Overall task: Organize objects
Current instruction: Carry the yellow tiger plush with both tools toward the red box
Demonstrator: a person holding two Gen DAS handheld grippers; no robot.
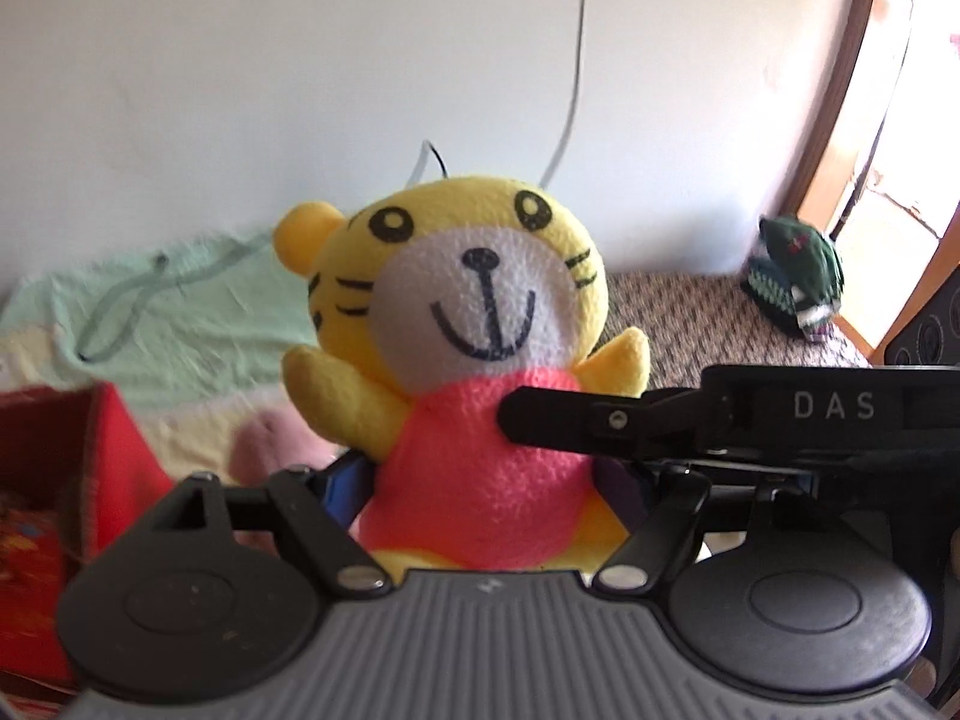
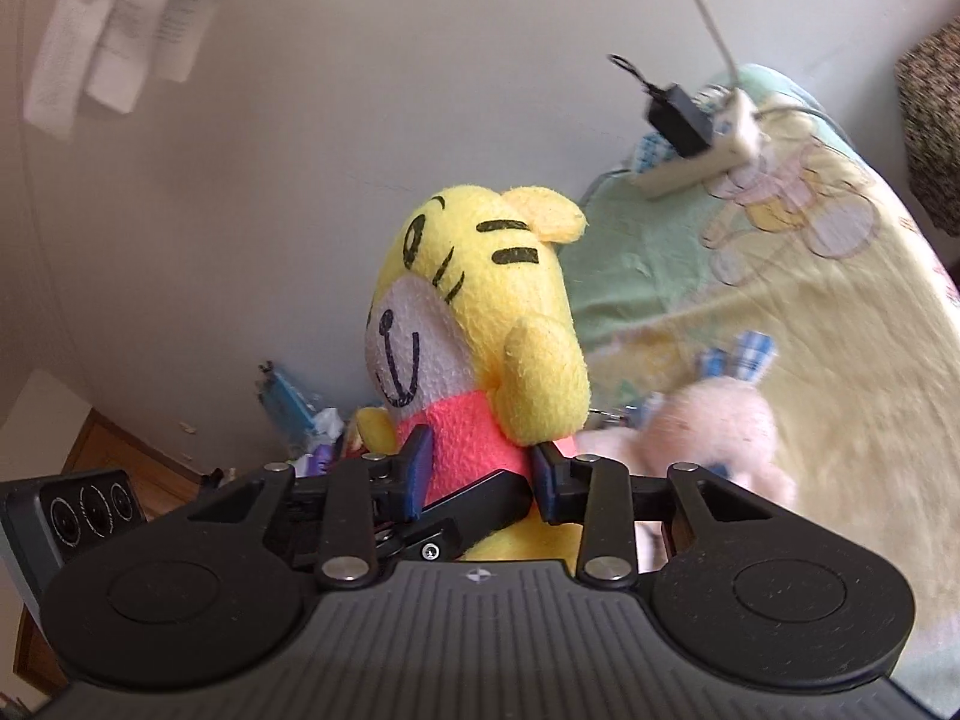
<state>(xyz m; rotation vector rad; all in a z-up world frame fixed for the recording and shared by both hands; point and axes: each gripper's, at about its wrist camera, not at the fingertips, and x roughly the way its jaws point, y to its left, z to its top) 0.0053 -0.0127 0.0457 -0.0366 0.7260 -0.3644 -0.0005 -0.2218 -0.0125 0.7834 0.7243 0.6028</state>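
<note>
— In the left wrist view, what holds the tiger plush (image 1: 474,360)?
— The left gripper (image 1: 486,480), clamped on its pink body; the right gripper's finger (image 1: 576,429) presses its chest.
— And the right wrist view?
— The right gripper (image 2: 480,474) pinches that body above the bed's yellow blanket (image 2: 810,330).

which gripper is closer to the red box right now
Left. The left gripper, holding the tiger plush, has the red box just to its left; the right gripper reaches in from the far side.
</note>
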